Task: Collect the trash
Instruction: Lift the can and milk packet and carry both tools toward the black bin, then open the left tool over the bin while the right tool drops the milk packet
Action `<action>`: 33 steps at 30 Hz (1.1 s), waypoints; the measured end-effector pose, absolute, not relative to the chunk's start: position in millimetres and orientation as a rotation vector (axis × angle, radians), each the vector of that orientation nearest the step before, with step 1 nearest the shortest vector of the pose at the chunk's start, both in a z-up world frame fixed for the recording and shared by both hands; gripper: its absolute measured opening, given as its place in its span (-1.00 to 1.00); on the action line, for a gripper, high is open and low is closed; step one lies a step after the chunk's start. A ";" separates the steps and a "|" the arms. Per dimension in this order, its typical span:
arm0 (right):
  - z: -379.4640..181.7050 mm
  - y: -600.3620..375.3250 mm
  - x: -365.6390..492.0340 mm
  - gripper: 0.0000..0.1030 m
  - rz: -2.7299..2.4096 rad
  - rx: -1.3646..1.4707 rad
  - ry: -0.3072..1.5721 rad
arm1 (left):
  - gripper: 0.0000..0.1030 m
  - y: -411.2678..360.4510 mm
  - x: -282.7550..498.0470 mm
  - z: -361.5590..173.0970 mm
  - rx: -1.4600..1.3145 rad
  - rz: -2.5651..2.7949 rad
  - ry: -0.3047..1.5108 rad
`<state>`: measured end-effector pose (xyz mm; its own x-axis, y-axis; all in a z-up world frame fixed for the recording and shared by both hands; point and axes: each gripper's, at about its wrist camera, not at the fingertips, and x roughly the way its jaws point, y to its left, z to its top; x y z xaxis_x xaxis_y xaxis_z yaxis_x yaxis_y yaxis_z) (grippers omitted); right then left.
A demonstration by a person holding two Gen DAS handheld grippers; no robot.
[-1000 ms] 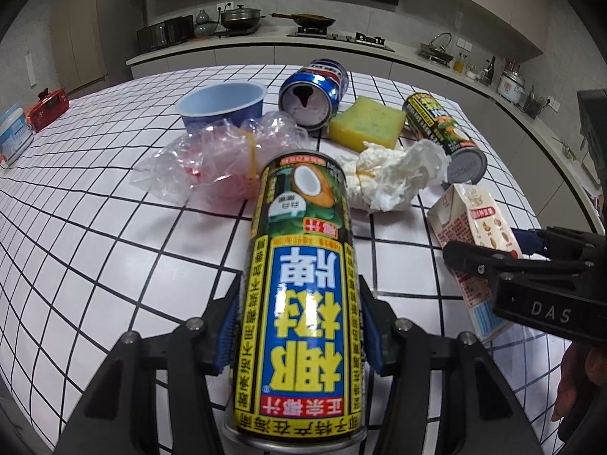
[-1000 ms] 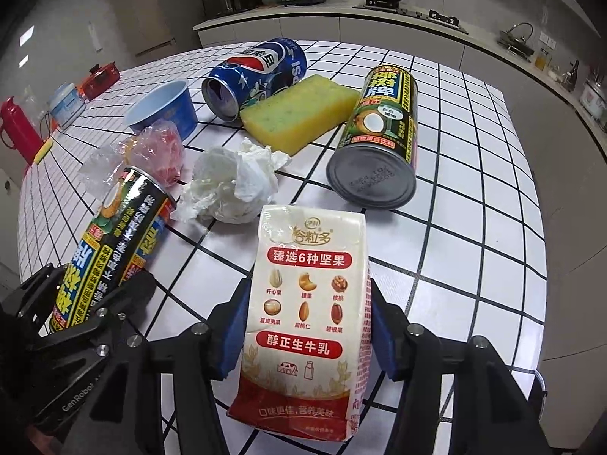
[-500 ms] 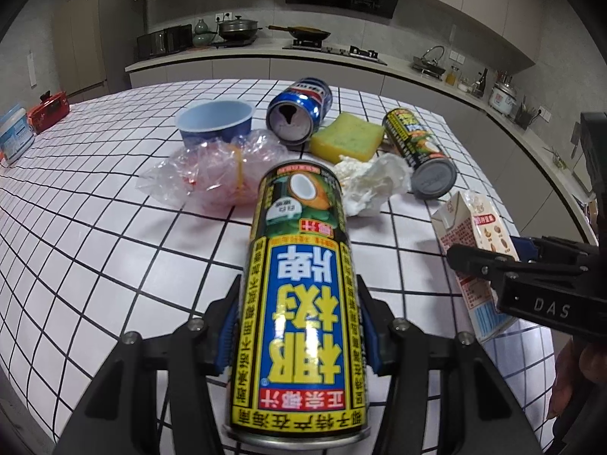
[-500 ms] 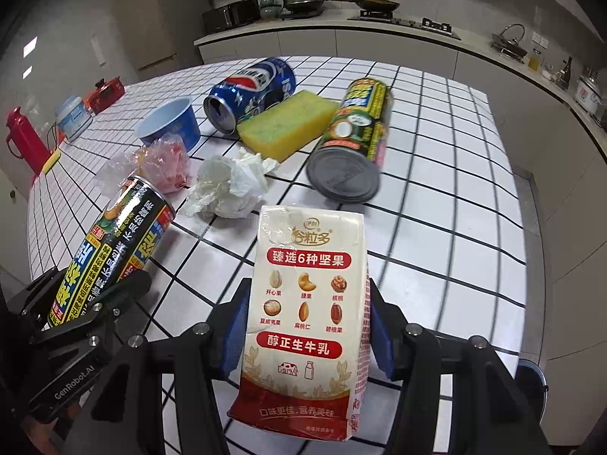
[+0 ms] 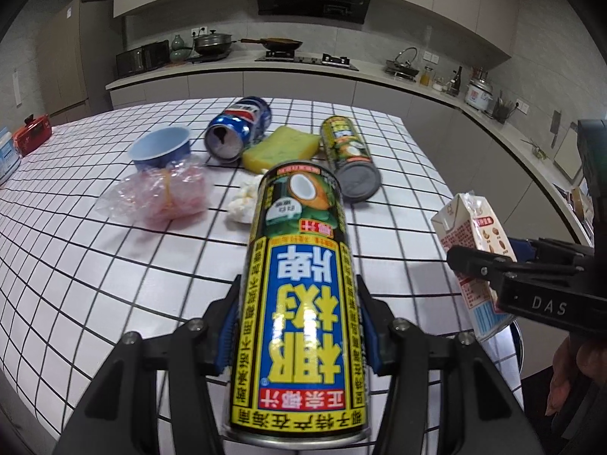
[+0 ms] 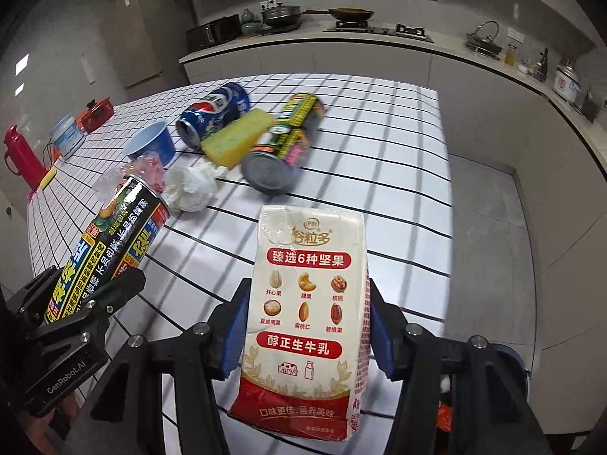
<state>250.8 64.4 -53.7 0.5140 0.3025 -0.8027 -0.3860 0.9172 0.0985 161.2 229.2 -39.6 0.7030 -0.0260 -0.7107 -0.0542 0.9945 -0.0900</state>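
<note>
Above the checked table (image 5: 95, 265), a yellow-blue coconut can (image 5: 299, 303) stays clamped.

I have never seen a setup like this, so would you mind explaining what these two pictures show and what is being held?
A person holds a two-finger gripper in each hand; each carries a fisheye camera looking along its fingers. The left wrist view shows the left gripper clamped on a coconut juice can. The right wrist view shows the right gripper clamped on a milk carton. On the tiled table lie a Pepsi can, a yellow sponge, a second coconut can, crumpled tissue, a plastic bag and a blue bowl.
</note>
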 end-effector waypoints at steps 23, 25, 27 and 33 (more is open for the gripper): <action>-49.5 -138.7 202.8 0.12 0.237 0.005 0.932 | 0.04 47.8 140.2 -32.5 -0.014 -0.192 0.791; -53.8 -156.4 199.6 0.12 0.220 0.010 0.940 | 0.04 31.8 138.9 -33.9 -0.009 -0.211 0.795; -58.4 -173.4 196.8 0.12 0.204 0.016 0.947 | 0.04 15.2 138.0 -36.0 -0.003 -0.229 0.799; -77.7 -217.6 186.7 0.12 0.183 0.002 0.974 | 0.04 -24.3 133.2 -50.4 0.007 -0.259 0.825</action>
<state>186.7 -217.6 -77.7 0.5479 0.1558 -0.8219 -0.1537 0.9845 0.0841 133.2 -24.3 -50.4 0.6490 -0.2251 -0.7267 0.2302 0.9686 -0.0944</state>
